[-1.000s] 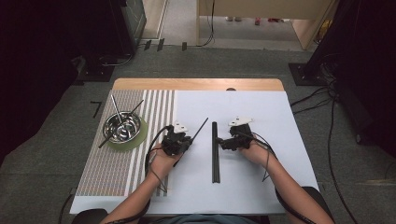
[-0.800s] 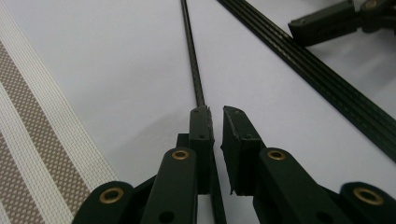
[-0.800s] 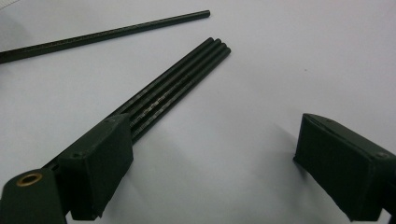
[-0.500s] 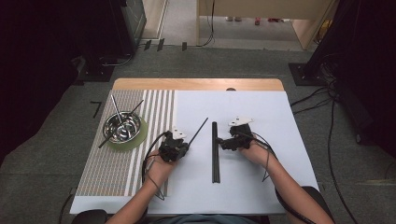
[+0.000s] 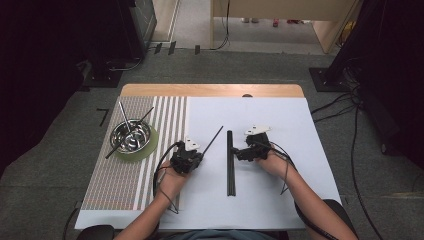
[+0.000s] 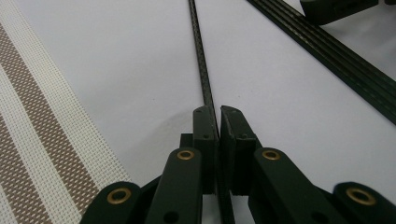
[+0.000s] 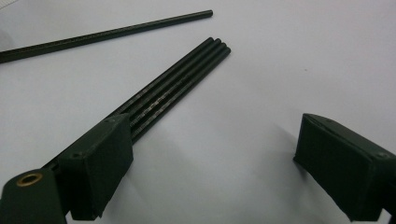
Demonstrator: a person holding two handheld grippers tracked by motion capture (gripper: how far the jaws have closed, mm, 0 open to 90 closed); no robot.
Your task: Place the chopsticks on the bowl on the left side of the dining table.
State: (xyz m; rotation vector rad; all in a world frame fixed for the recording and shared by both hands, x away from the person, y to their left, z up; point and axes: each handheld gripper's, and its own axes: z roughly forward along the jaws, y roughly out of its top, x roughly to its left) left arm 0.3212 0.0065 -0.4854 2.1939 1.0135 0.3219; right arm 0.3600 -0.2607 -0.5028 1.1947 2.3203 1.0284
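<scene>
A single black chopstick (image 6: 198,56) lies slanted on the white table cover (image 5: 280,115), and it also shows at mid-table in the high view (image 5: 215,136). My left gripper (image 6: 218,112) is shut on its near end, and the left hand (image 5: 186,160) rests low on the table. To its right lies a tight row of several black chopsticks (image 5: 230,162) (image 7: 182,86). My right gripper (image 7: 210,154) stands open beside that row. Its left jaw sits over the sticks and its right jaw over bare cover. In the high view the right gripper (image 5: 240,152) touches the row's right side.
A steel bowl (image 5: 131,136) on a green coaster holds a few chopsticks at the left, on a striped placemat (image 5: 120,180). The table's wooden far edge (image 5: 210,90) borders grey carpet with cables and dark equipment.
The left hand has edged slightly toward the near side of the table. The right hand and the row of chopsticks have not moved.
</scene>
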